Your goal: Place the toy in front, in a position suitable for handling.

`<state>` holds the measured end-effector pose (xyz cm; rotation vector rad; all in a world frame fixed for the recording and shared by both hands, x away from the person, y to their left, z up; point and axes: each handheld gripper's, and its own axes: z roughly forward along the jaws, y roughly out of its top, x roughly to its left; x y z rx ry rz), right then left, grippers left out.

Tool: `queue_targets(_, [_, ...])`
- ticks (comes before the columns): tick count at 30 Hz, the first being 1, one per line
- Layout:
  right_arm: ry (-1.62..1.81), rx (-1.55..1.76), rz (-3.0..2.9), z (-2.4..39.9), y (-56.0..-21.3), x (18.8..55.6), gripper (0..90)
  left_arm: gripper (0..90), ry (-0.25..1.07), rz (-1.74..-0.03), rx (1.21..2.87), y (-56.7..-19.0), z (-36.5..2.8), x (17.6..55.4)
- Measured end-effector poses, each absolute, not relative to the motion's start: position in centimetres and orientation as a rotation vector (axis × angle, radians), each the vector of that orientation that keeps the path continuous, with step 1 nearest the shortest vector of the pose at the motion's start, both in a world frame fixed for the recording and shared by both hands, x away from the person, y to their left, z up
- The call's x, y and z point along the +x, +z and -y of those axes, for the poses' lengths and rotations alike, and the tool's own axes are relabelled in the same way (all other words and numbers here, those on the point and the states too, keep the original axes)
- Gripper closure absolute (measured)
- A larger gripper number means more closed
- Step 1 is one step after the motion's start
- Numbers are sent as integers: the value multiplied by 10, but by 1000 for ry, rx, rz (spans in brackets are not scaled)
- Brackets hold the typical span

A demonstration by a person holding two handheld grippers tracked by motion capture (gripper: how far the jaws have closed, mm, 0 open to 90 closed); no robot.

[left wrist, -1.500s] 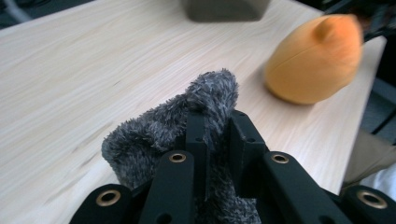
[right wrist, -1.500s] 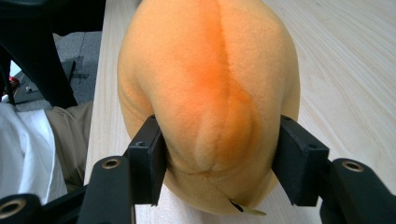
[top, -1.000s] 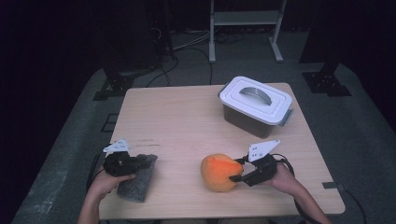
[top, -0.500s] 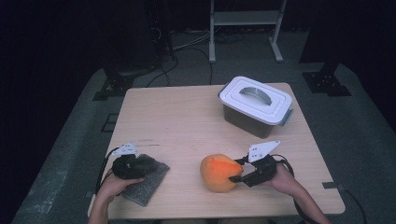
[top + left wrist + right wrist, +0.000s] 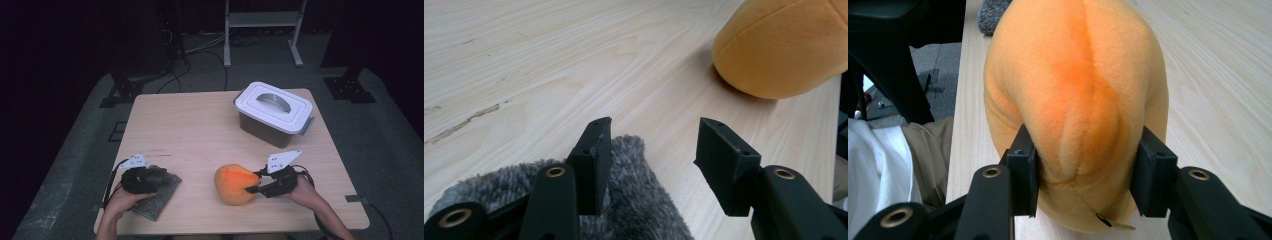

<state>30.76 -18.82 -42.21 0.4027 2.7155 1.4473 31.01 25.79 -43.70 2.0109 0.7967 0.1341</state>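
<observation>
An orange plush toy [image 5: 232, 184] lies on the wooden table [image 5: 190, 130] near its front edge. My right gripper [image 5: 252, 183] comes at it from the right; its jaws have just been closing, and in the right gripper view [image 5: 1083, 165] both pads press into the plush [image 5: 1073, 75]. A grey fuzzy cloth [image 5: 160, 197] lies flat at the front left. My left gripper [image 5: 152, 176] sits low over it; its jaws have just been opening. In the left gripper view [image 5: 651, 150] they stand apart above the cloth's edge [image 5: 644, 210], gripping nothing, with the plush [image 5: 779, 45] beyond.
A white-lidded grey storage box [image 5: 274, 112] with a handle stands at the back right of the table. Bare wood lies between it and the two hands. The person's trouser leg [image 5: 923, 150] is beside the table's front edge.
The left hand has shifted slightly right over the grey cloth, which now lies flatter. The right hand and the plush have stayed where they were.
</observation>
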Motion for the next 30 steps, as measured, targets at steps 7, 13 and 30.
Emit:
queue_targets(7, [1421, 441, -2697, 202, -418, 308, 533, 443, 136, -772, 2012, -436, -253, 309])
queue_targets(13, [1393, 504, -2669, 225, -416, 305, 533, 411, 156, -759, 2015, -434, -248, 308])
queue_targets(30, [1246, 765, -2545, 244, -407, 327, 526, 348, 174, -739, 2007, -434, -244, 308])
